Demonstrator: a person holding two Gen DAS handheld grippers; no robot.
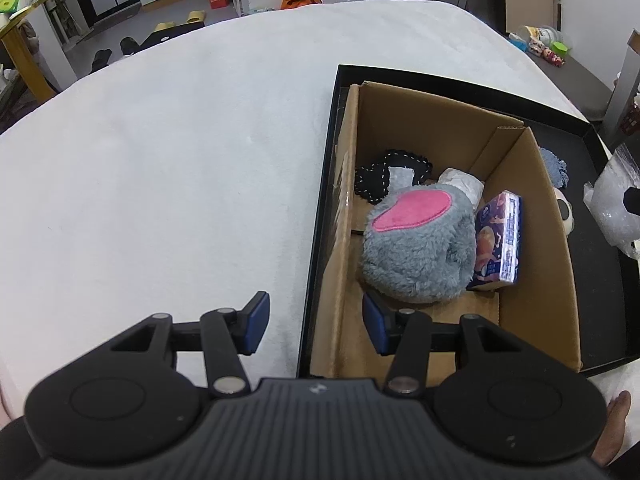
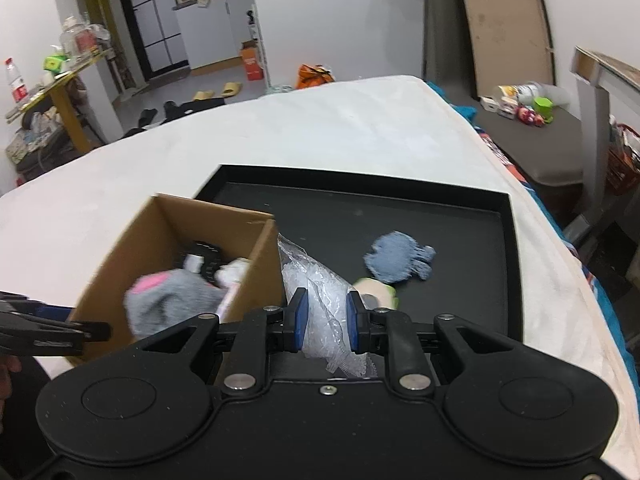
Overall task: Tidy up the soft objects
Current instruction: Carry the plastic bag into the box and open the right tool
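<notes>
Your left gripper (image 1: 314, 322) hangs w/ fingers wide apart and nothing between them, straddling the near-left wall of the cardboard box (image 1: 536, 248): one pad over the white bedcover (image 1: 160, 160), the other inside the box just short of the grey plush (image 1: 420, 248) w/ the pink patch. That plush sits in the box mid-floor, touching a purple tissue pack (image 1: 500, 240) stood against the right wall; behind it lie a black stitched cloth (image 1: 372, 180) and a white wad (image 1: 464, 182). The box stands in the left part of the black tray (image 2: 512, 240). Your right gripper (image 2: 325, 322) is clamped on a clear crinkly plastic bag (image 2: 316, 280), held just beside the box's outer right wall, over the tray (right view is motion-blurred, so box contents are soft there). Still loose on the tray floor: a blue knit piece (image 2: 396, 260), and nearer you a pale round toy (image 2: 378, 292), partly hidden behind the right finger.
</notes>
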